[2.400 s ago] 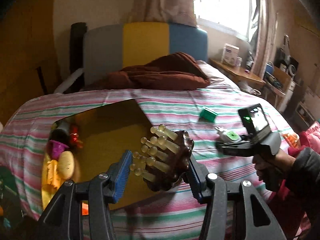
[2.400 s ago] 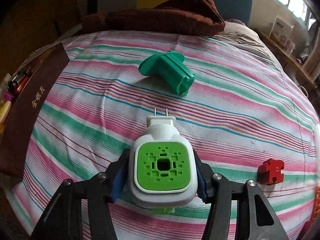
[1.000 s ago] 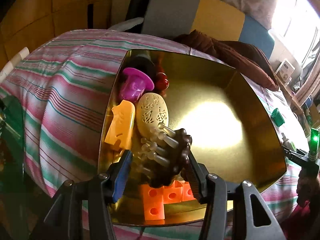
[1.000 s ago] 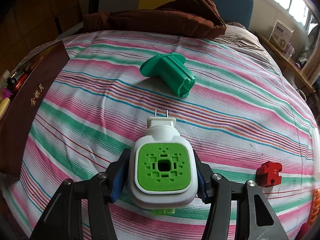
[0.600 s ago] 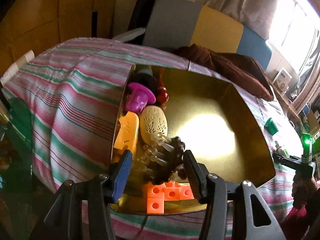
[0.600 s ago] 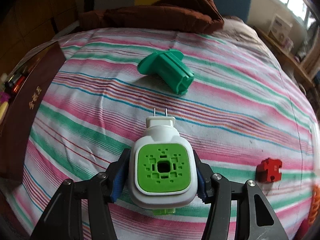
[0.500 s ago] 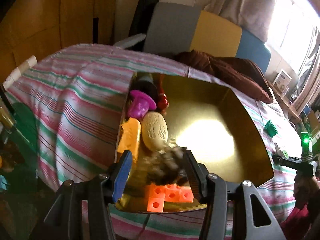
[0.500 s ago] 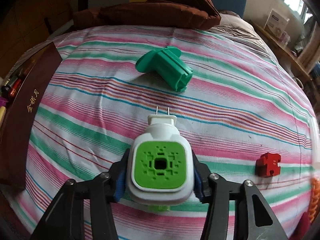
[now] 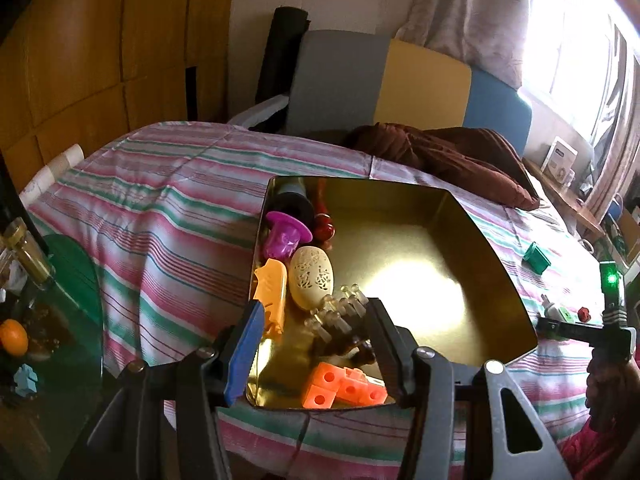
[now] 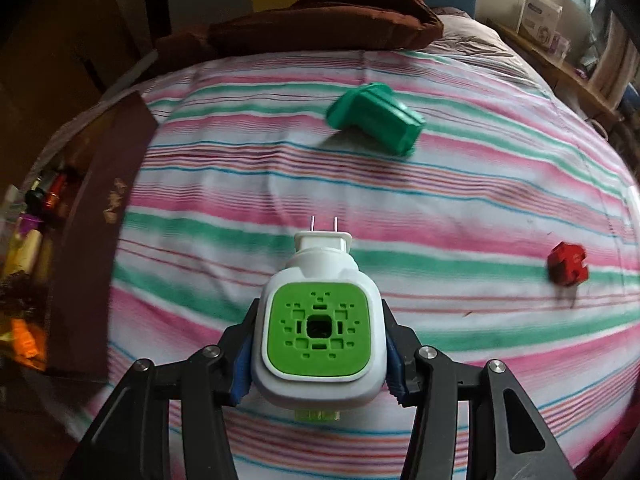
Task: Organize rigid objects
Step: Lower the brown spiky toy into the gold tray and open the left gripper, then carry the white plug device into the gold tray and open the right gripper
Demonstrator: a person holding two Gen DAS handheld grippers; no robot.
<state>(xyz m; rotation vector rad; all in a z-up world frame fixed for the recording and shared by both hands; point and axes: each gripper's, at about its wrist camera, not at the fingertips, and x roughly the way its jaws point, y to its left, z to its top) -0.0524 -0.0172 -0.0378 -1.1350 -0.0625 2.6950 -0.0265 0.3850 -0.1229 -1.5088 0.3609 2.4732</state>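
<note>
My left gripper (image 9: pixel 316 332) is open above the near end of the gold tin box (image 9: pixel 496 280). The brown massager with pale prongs (image 9: pixel 340 320) lies in the box below it, free of the jaws. The box also holds an orange piece (image 9: pixel 272 288), a cream egg (image 9: pixel 312 276), a purple cup (image 9: pixel 286 236) and orange blocks (image 9: pixel 344 388). My right gripper (image 10: pixel 318 356) is shut on a white and green plug-in device (image 10: pixel 320 328) above the striped bed. A green spool (image 10: pixel 376 120) and a red block (image 10: pixel 568 264) lie on the bed.
The box's dark outer wall (image 10: pixel 96 220) stands at the left of the right wrist view. A brown blanket (image 9: pixel 448 156) lies at the head of the bed. A glass side table (image 9: pixel 48 312) with an orange (image 9: pixel 14 336) stands left of the bed. The other gripper (image 9: pixel 592 328) shows at the right.
My left gripper carried the massager over the box, opened and let it drop inside, then drew back. My right gripper rose a little with the plug-in device still held.
</note>
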